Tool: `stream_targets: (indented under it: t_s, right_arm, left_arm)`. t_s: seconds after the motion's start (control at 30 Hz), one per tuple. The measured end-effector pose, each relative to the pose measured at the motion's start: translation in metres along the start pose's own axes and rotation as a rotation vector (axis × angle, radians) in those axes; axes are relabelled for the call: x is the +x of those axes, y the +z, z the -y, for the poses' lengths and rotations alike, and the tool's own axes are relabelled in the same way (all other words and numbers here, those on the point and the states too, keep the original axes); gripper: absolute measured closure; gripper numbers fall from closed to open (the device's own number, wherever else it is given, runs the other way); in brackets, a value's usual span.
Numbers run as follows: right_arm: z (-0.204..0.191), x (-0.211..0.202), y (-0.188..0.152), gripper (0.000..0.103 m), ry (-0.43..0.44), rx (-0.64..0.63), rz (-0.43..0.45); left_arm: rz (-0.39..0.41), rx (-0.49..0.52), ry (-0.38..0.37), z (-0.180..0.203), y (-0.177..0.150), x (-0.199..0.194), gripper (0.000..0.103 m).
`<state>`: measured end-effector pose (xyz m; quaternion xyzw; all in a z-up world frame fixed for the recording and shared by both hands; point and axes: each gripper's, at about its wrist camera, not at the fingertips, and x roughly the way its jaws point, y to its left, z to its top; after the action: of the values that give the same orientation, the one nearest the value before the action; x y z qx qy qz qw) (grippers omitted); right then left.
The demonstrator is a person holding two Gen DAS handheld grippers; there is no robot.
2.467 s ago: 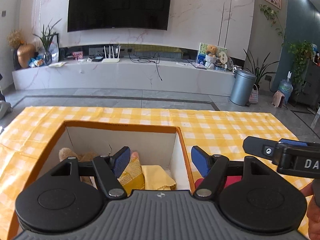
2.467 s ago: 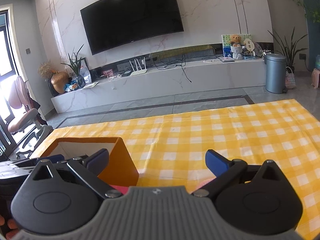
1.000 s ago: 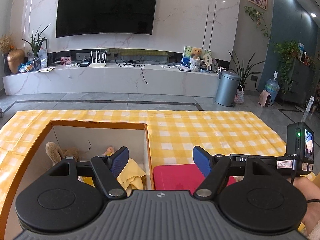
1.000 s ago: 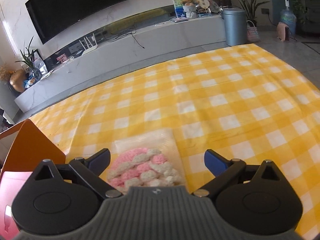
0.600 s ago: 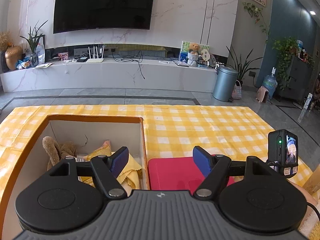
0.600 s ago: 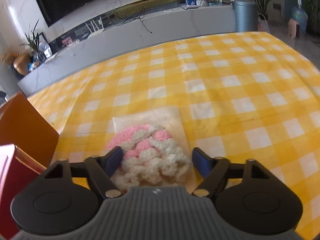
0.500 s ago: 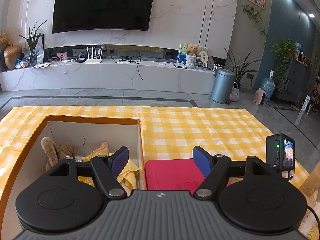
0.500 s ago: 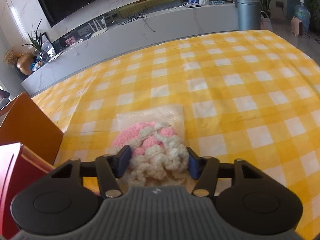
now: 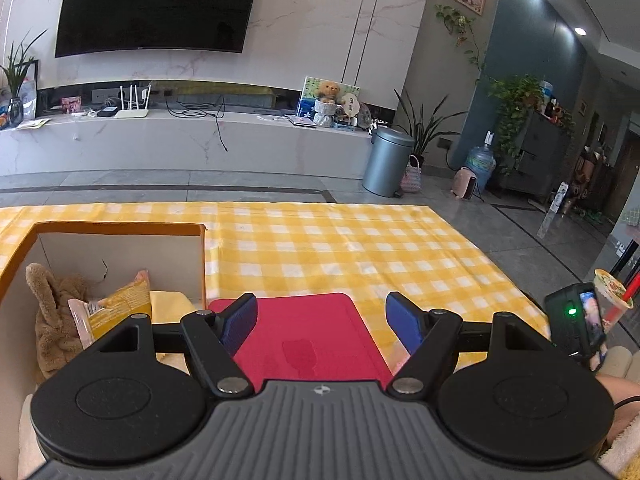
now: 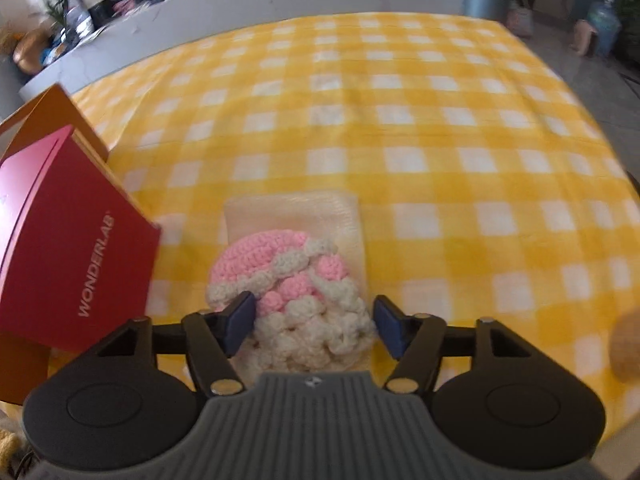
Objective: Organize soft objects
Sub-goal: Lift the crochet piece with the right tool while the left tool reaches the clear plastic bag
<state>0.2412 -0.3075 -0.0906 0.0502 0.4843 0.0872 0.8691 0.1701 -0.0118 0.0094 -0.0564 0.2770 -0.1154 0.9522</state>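
Observation:
In the right wrist view a pink and white crocheted piece (image 10: 284, 280) in a clear bag lies on the yellow checked cloth. My right gripper (image 10: 314, 326) has its blue pads on both sides of its near end and is shut on it. In the left wrist view my left gripper (image 9: 322, 322) is open and empty above a red box (image 9: 304, 332). Left of it stands an orange box (image 9: 120, 230) holding a brown plush toy (image 9: 52, 312), a yellow snack bag (image 9: 116, 308) and a yellow cloth (image 9: 170, 304).
The red box (image 10: 60, 248) marked WONDERLAB leans against the orange box (image 10: 68, 116) left of my right gripper. The checked tablecloth (image 10: 440, 128) stretches ahead. A tan object (image 10: 626, 344) shows at the right edge. The right gripper's camera (image 9: 576, 324) and a drink cup (image 9: 612, 292) appear at far right.
My right gripper dropped toward the crocheted piece and closed its pads onto it. My left gripper drifted right, from over the orange box to over the red box, still open.

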Motion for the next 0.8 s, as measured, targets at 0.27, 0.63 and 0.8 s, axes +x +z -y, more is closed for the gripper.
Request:
stream_targets:
  t_s: [0.27,0.63,0.8]
  right_arm:
    - [-0.006,-0.005,0.003,0.008,0.034,-0.042,0.051]
    - [-0.024,0.007,0.001,0.013,-0.003,-0.164,0.005]
    - [-0.037,0.014,-0.001,0.019,-0.044,-0.23,-0.016]
  left_arm:
    - [-0.029,0.055,-0.049,0.013,-0.009,0.007,0.017]
    - [-0.013,0.263,-0.075,0.065,-0.033,0.009,0.017]
    - [-0.06,0.243,-0.081,0.067,-0.038,0.018,0.017]
